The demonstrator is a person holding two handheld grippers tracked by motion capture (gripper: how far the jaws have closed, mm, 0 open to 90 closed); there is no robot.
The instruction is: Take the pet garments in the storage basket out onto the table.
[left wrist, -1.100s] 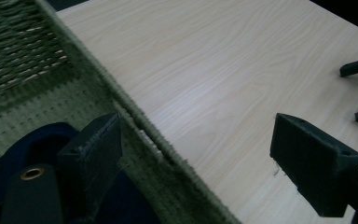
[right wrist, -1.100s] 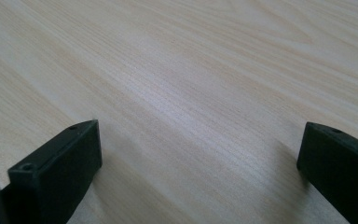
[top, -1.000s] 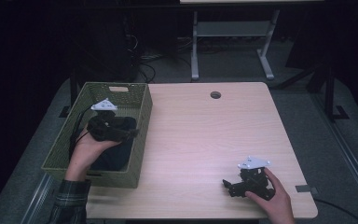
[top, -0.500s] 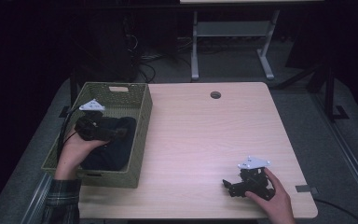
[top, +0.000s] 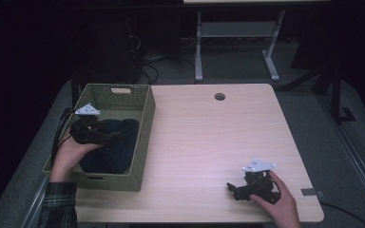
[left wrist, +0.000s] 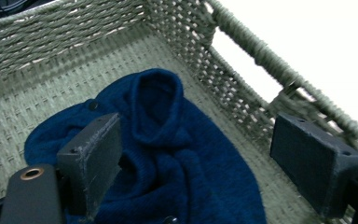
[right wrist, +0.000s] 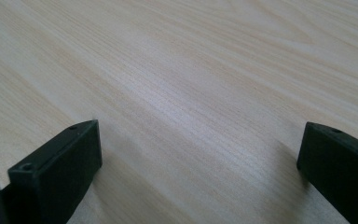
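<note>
the left tool (left wrist: 200, 154) hovers inside the woven basket (top: 145, 123), jaws apart over the crumpled blue sweater (left wrist: 168, 154) on the basket's floor; probably the grasp comes next: lower and close on a fold. right tool (top: 253, 186) rests agape on the desk (top: 209, 137), well apart from the basket.

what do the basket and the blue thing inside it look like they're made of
The basket looks woven from twisted cord or rope, matte grey-green: plaited strands show along the walls and rim. The blue garment looks like soft knit, perhaps wool or fleece: fuzzy, matte, limp folds, with a small dark button.
</note>
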